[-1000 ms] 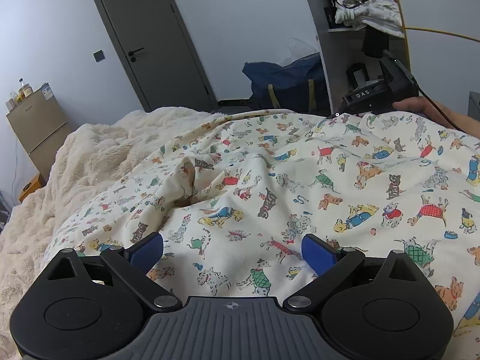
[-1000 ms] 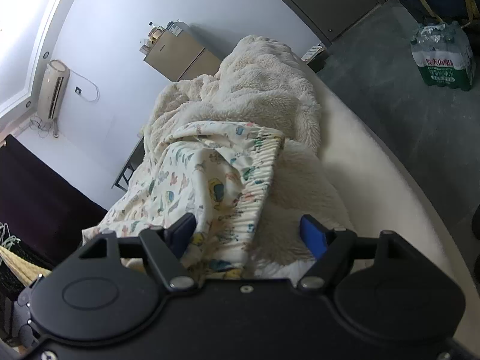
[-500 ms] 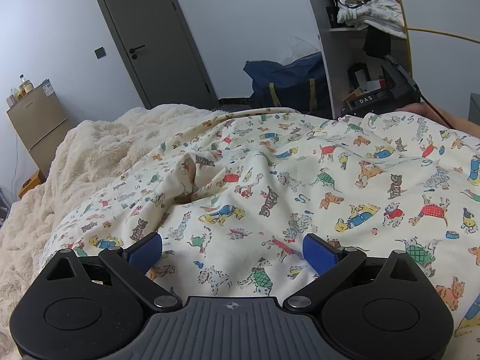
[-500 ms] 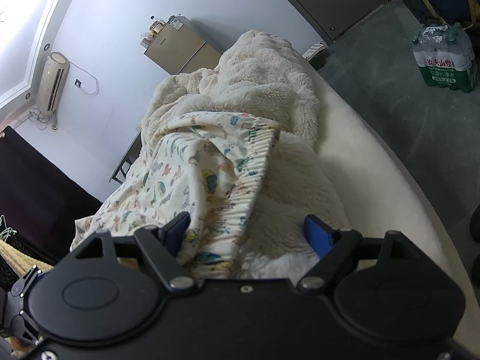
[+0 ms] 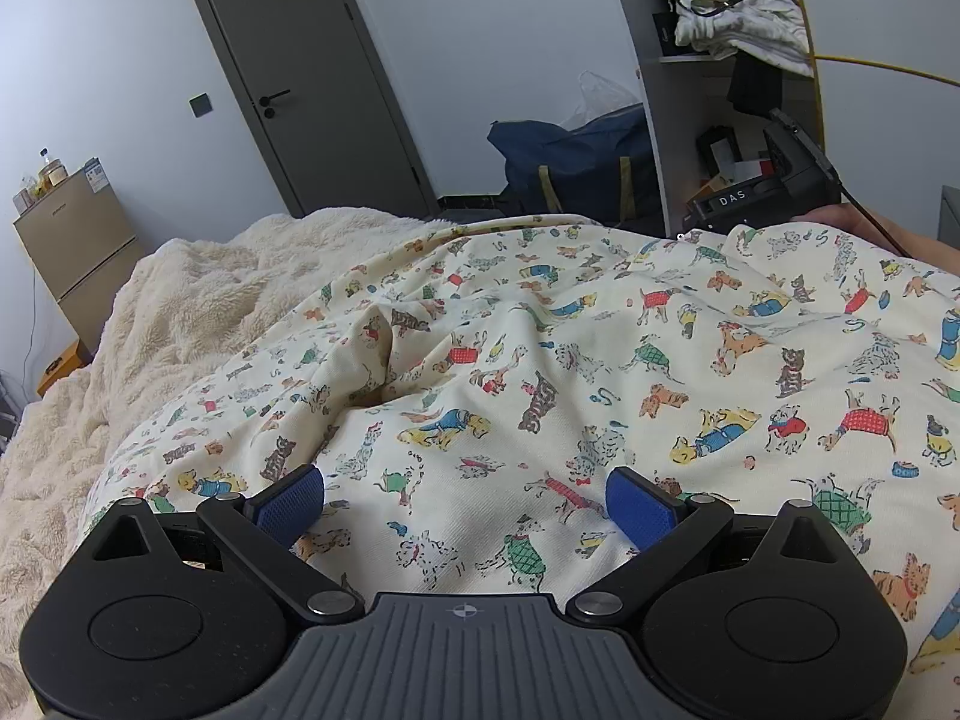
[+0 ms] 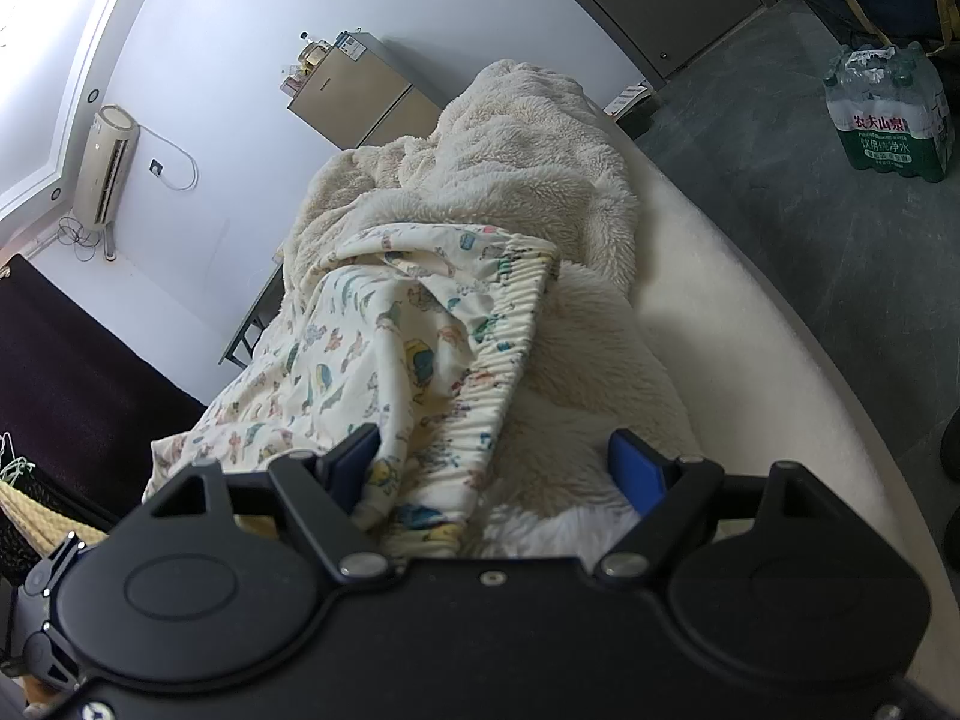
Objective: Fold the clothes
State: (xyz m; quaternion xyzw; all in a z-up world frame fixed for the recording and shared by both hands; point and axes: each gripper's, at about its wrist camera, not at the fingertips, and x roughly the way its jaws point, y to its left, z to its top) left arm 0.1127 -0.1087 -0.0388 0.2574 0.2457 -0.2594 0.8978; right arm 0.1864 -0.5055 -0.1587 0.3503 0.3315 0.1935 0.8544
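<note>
Bedroom with a grey door point(image 5: 300, 78), a small fridge point(image 5: 78, 246) and a bed covered by a fluffy cream blanket point(image 5: 180, 312). Cream trousers point(image 5: 540, 360) printed with cartoon dogs and cats lie spread on the blanket. Left hand-held gripper point(image 5: 465, 504) sits low over the cloth, blue pads point(image 5: 288, 504) wide apart, released. Right hand-held gripper point(image 6: 501, 468) is also released, jaws wide, with the elastic waistband point(image 6: 510, 336) lying loose between them, against the left pad.
</note>
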